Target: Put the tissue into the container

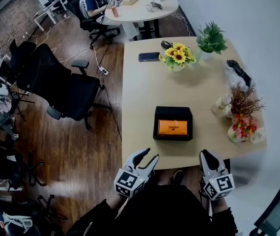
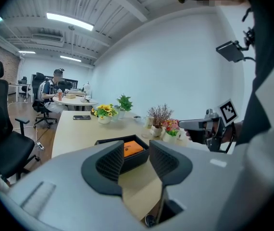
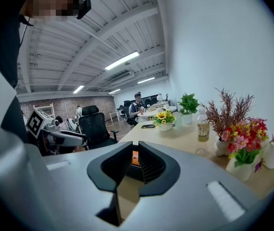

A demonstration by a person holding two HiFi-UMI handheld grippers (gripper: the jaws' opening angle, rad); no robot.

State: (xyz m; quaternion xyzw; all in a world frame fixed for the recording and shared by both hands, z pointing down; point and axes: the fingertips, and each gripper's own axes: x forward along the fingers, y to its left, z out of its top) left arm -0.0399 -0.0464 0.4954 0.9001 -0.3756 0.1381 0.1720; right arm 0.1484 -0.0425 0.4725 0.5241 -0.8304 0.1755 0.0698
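The pale beige wooden table (image 1: 140,97) carries a matt black square container (image 1: 173,111) with a bright orange flat packet (image 1: 172,127) inside. At twelve o'clock from the container are yellow sunflowers (image 1: 178,55) with dark centres and green leaves. A black slab phone (image 1: 149,56) lies at eleven, and a green leafy potted plant (image 1: 212,38) stands at one. At three o'clock, pink and red flowers (image 1: 240,127) sit below rusty brown dried sprigs (image 1: 245,100). At nine, the plank floor (image 1: 76,146) is reddish brown under a black office chair (image 1: 61,85). The left gripper (image 1: 150,155) and right gripper (image 1: 205,154) have dark grey fingers (image 1: 139,156) and marker cubes (image 1: 129,182) patterned in black-and-white squares.
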